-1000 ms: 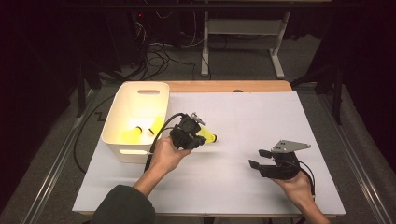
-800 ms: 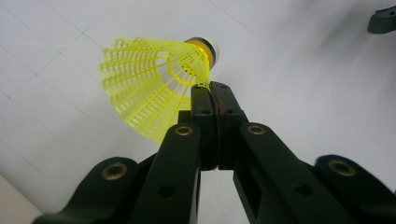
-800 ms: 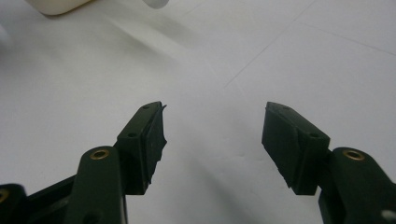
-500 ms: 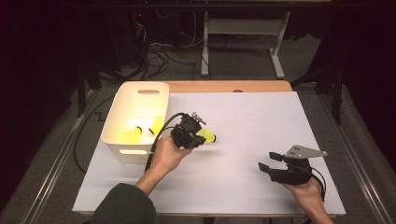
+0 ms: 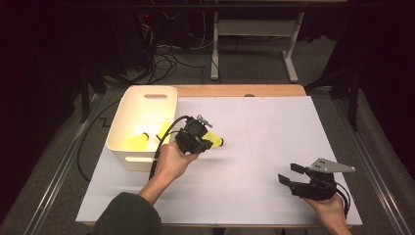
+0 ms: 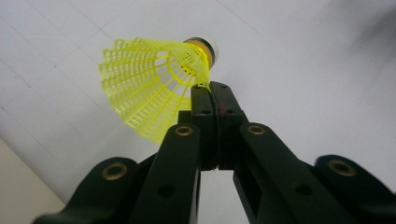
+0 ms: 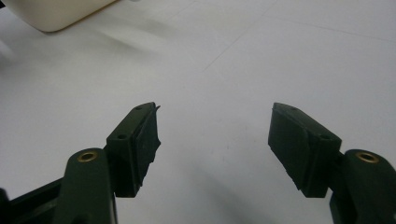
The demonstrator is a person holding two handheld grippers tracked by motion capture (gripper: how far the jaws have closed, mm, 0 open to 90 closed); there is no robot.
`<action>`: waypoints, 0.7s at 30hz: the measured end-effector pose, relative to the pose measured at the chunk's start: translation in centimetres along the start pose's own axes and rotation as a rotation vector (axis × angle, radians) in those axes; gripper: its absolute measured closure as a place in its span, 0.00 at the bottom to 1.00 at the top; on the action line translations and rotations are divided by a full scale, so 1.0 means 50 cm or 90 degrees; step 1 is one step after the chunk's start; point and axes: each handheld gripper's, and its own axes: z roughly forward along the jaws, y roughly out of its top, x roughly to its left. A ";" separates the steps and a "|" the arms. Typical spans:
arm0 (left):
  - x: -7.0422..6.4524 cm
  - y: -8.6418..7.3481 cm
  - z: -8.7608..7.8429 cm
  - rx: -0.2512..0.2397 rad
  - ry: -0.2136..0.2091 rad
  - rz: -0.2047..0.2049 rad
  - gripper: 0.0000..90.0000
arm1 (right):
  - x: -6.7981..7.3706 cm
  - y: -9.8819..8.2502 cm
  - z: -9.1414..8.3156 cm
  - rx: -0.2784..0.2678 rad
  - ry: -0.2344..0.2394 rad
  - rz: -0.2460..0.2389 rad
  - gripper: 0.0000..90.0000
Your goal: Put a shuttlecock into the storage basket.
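Surface: a white sheet [image 5: 254,147] covers the table, with dark floor and cables beyond its far edge.
Shuttlecock: the yellow shuttlecock [image 6: 154,79] hangs over the sheet just right of the white bin [image 5: 128,157], its cork end pointing right.
Left gripper: your left gripper [image 5: 195,139] pinches the thin skirt edge, jaws fully together.
Right gripper: your right gripper [image 5: 289,174] sits near the right corner, well apart; its jaws have just been opening and stand wide with nothing between them.
Bin: another yellow shuttlecock [image 5: 138,142] lies inside.
Doing it well: carry yours left across the rim, keep the pinch light so the mesh doesn't crush, and let go only once it's over the opening.
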 end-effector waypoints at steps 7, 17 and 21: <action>0.001 0.004 -0.002 -0.006 -0.006 -0.013 1.00 | -0.005 -0.019 -0.016 -0.011 -0.012 0.012 0.34; -0.001 0.029 -0.026 -0.013 0.003 -0.009 1.00 | -0.003 -0.046 -0.028 -0.021 -0.022 0.021 0.34; 0.001 0.040 -0.036 -0.014 0.006 -0.005 1.00 | -0.004 -0.054 -0.030 -0.026 -0.026 0.023 0.34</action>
